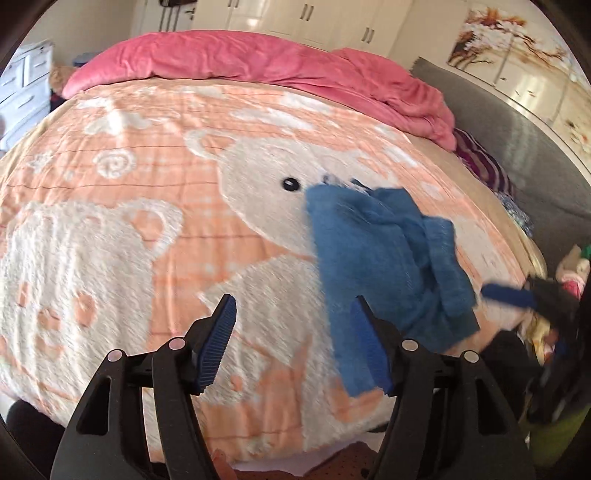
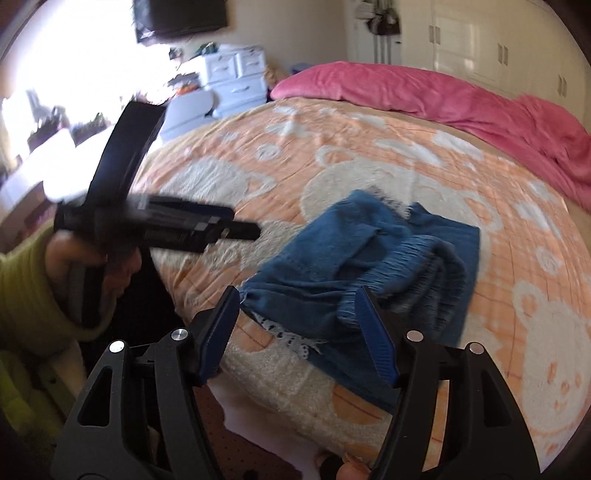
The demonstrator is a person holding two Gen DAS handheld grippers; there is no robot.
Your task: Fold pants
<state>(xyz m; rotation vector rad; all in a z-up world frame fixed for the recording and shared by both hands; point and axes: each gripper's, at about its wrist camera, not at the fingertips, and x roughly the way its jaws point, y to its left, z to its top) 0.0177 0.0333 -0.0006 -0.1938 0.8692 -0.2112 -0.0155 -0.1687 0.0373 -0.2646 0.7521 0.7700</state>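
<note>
Folded blue pants (image 1: 380, 251) lie in a bundle on the orange bear-pattern blanket (image 1: 147, 184), near the bed's front edge. My left gripper (image 1: 293, 306) is open over the blanket just left of the pants, with nothing between its fingers. In the right wrist view the pants (image 2: 369, 258) lie just beyond my right gripper (image 2: 299, 295), which is open and clear of the cloth; white lace trim shows at their near edge. The left gripper (image 2: 243, 223) appears blurred at the left, held by a hand in a green sleeve (image 2: 26, 280).
A pink duvet (image 1: 258, 70) is bunched along the far side of the bed. White drawers (image 2: 236, 77) stand beyond the bed's left corner, with wardrobes (image 1: 314, 18) behind. A grey upholstered panel (image 1: 517, 147) and striped cloth (image 1: 484, 166) border the right side.
</note>
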